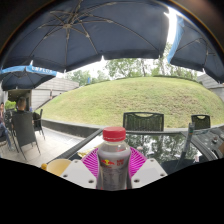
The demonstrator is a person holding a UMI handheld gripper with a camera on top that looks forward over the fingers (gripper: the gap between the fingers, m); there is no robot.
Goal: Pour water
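Bottle (113, 158) with a red cap is seen upright between the gripper (113, 168) fingers, its long axis vertical, the pink pads (92, 163) lying close at either side. Whether both pads are pressed on it cannot be told. A glass table (160, 142) is seen just beyond, chairs (143, 121) and a grassy slope further off. No receiving vessel can be made out, so the direction of tilt is left undecided.

Bottle (113, 160) between gripper (113, 165) fingers, chair (143, 121) beyond table (165, 145).

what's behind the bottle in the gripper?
Behind the bottle, which stands between the fingers: a glass table, a dark chair, then a grassy slope. The bottle hides the table directly behind it.
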